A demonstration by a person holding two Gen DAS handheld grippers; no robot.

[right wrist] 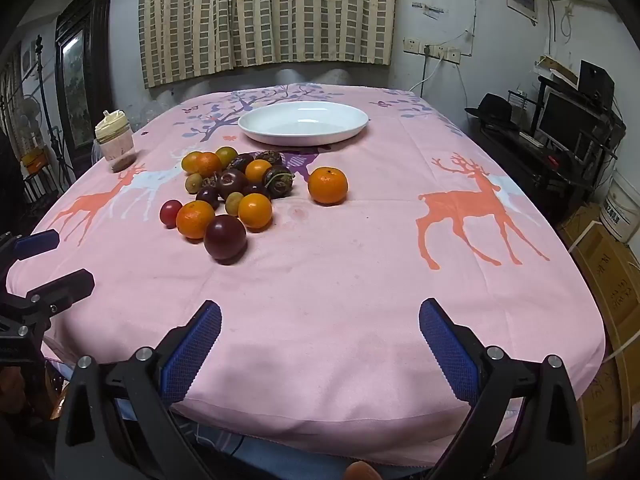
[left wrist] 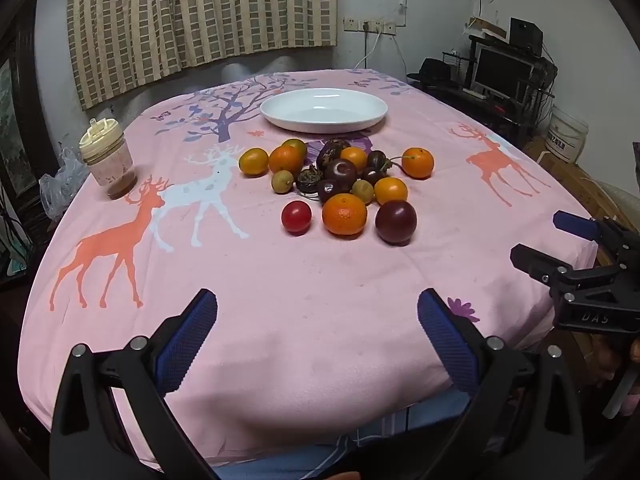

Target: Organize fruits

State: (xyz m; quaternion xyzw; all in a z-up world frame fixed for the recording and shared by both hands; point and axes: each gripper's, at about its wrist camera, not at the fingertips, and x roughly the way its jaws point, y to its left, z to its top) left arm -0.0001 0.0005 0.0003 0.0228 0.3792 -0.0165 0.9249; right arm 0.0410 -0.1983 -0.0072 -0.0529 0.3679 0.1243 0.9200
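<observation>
A loose cluster of small orange, dark purple, red and greenish fruits (left wrist: 344,178) lies just before the empty white oval plate (left wrist: 324,110).

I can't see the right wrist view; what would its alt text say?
A cluster of small fruits sits on a pink deer-print tablecloth, with an empty white plate behind it. The open right gripper hovers at the near edge holding nothing, and the left gripper shows at the left. A lidded cup stands far left.

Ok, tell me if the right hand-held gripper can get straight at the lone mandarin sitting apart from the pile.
Probably yes. The right hand-held gripper is open and empty, and only bare pink tablecloth lies between it and the lone mandarin, which stands clear of the pile.
</observation>
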